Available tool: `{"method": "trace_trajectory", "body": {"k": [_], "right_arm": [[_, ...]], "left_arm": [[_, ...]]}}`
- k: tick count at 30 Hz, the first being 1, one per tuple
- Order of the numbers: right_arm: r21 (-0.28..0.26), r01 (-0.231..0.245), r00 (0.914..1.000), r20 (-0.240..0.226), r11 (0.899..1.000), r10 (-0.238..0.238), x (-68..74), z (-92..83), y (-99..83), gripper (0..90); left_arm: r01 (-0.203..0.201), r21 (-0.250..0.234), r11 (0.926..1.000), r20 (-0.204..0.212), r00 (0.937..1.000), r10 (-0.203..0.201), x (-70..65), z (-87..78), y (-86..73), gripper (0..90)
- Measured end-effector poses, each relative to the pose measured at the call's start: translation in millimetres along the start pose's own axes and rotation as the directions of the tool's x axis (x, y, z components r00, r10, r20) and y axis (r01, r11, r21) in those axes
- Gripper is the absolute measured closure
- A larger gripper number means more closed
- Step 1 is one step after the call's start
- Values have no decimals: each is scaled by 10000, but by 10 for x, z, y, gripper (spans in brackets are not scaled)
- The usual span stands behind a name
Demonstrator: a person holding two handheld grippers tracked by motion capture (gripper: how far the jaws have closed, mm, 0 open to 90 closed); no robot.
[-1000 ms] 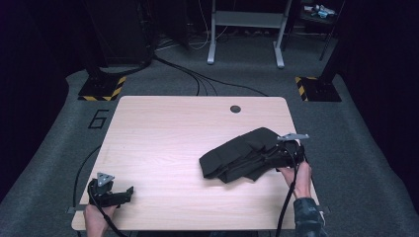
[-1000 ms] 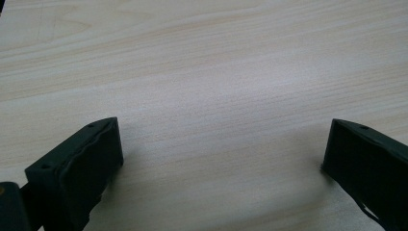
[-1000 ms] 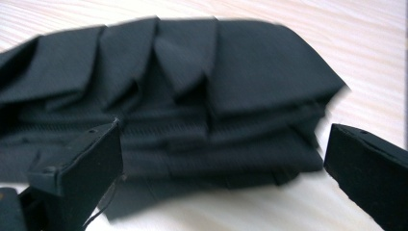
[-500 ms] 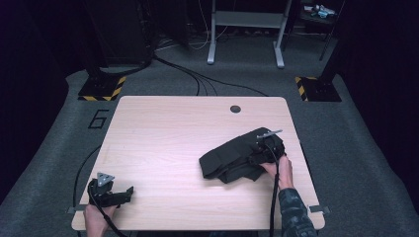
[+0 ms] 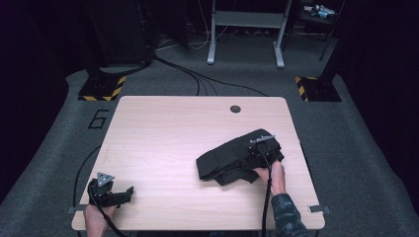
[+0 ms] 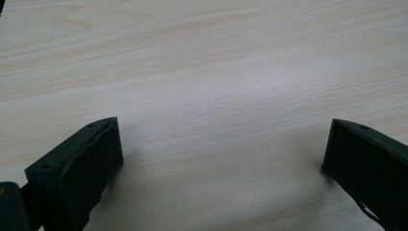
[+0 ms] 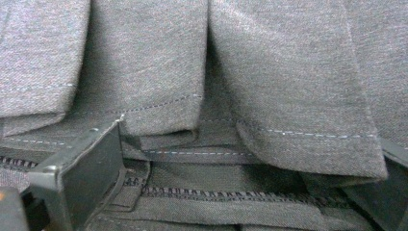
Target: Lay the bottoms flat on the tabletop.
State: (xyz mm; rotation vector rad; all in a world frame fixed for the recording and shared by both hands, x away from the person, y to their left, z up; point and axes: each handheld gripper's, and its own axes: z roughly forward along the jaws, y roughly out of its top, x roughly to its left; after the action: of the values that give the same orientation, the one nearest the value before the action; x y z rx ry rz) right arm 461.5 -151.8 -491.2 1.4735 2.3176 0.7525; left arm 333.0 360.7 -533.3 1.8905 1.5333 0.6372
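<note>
right gripper sits on the near right part of the dark garment, jaws spread wide. In the right gripper view the left jaw presses into the folded layers next to a zipper seam, the right jaw is mostly hidden under a hem at the frame edge. Nothing is pinched between them yet, cloth just lies across the gap

garment is a folded bundle of grey-black fabric, looks like trousers, lying on the right half of the table, short of the right edge and nearer the person than the cable hole

left gripper rests at the table's near left corner, well apart from the garment, jaws wide open over bare wood, holding nothing

step in hand, my read: right gripper is lining up a grasp on a hem or folded edge, either to fold further or to shift the bundle

next move calls for closing on one clean layer stack, not the zipper seam, then lifting low so the fold stays together. Left gripper likely has to come across to pin or take the far side
</note>
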Motion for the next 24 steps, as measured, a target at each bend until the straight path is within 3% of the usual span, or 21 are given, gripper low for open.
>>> {"method": "trace_trajectory", "body": {"k": [4, 13, 16, 20, 24], "right_arm": [[12, -159, 9999, 67, 9999, 159, 109, 2, -9, 0], [28, 46, 10000, -74, 10000, -46, 573, 53, 43, 0], [-67, 555, 9984, -101, 9984, -556, 647, 7, 85, 0], [-745, 1012, 9945, -198, 9921, -1029, 675, -210, 129, 0], [-1384, 1852, 9787, -635, 9729, -1953, 799, -416, 157, 0]], "left_arm": [[2, -11, 10000, -1, 10000, -2, 0, 2, 1, 0], [12, -14, 10000, -22, 10000, -12, 0, 2, 1, 0], [6, -8, 10000, -24, 10000, -6, 1, 2, 1, 0], [14, -13, 10000, -13, 10000, -14, 0, 3, 1, 0], [19, -12, 10000, -14, 10000, -19, 0, 2, 1, 0]]}}
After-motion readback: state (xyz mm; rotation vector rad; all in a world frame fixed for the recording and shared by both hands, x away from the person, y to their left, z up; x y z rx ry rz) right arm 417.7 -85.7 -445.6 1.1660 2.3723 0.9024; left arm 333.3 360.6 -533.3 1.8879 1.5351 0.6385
